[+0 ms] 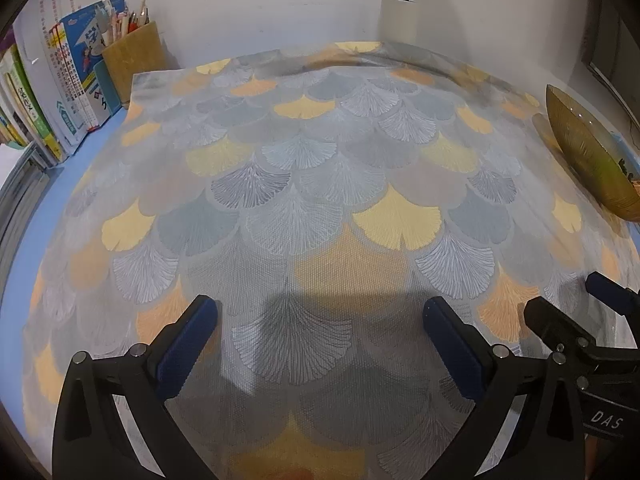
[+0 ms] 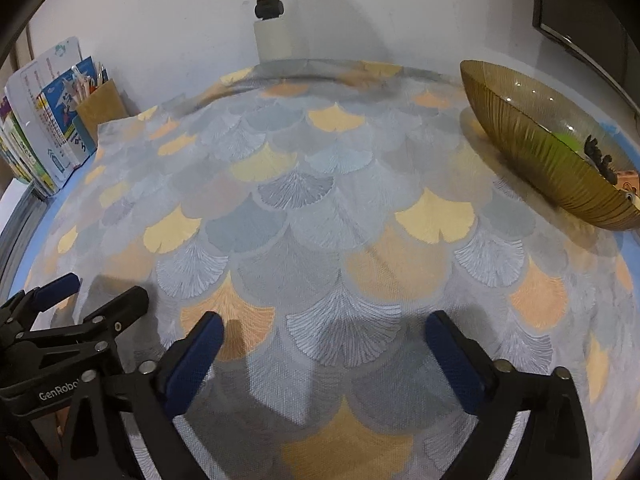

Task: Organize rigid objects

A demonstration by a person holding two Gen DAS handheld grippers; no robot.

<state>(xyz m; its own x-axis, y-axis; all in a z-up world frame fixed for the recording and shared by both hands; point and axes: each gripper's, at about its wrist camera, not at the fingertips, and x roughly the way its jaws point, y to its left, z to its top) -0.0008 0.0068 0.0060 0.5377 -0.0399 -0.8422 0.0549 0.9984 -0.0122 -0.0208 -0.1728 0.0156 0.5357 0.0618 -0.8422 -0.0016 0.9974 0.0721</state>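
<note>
I hold my left hand-held gripper low over the leaf cloth. Its two blue fingers are spread wide apart, and there is nothing between them. My right hand-held gripper is just beside it, low over the same cloth. It is wide open too, and it holds nothing.

The cloth has grey, white and yellow fan leaves on it. It covers most of the blue tabletop. Only a blue strip shows past the cloth's left edge.

The space between my grippers and the bowl is bare cloth, so nothing stands in the way. The gold glass bowl sits on the cloth, off to the right and farther back. Inside the bowl I see something bright green, a small dark lumpy thing and a bit of something tan. The bowl's wall hides most of them and the picture cuts off its right end, so I cannot tell what they are.

Far from the bowl, past the cloth's left back corner, books stand in a row. A brown pencil cup full of pens stands beside them. Behind the cloth is a white wall with a white post and a dark clamp on it. A dark frame is cut off behind the bowl.
</note>
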